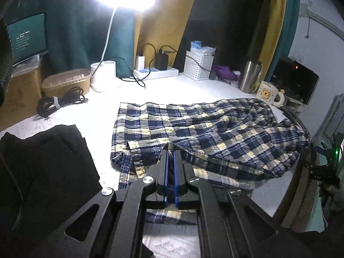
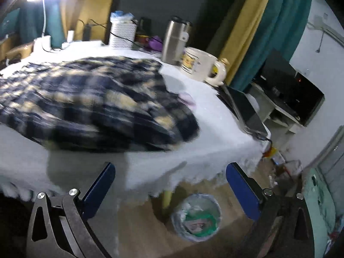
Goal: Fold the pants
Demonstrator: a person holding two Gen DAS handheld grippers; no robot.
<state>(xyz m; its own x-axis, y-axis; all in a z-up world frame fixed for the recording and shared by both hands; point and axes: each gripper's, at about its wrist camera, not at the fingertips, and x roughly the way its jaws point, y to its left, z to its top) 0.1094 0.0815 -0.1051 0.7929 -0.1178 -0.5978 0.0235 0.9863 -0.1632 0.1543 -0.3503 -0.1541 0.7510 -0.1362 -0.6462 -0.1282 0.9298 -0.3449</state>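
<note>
Blue, yellow and white plaid pants lie spread across the white-covered table. My left gripper is shut on a fold of the pants' near edge, and the cloth rises off the table in a ridge at its blue pads. In the blurred right wrist view the pants fill the left of the table. My right gripper stands wide open at the table's near right corner, short of the cloth, with nothing between its fingers.
A folded black garment lies left of the pants. At the back stand a lit lamp, power strip, white basket, steel flask and cream mug. A bin sits on the floor below the table corner.
</note>
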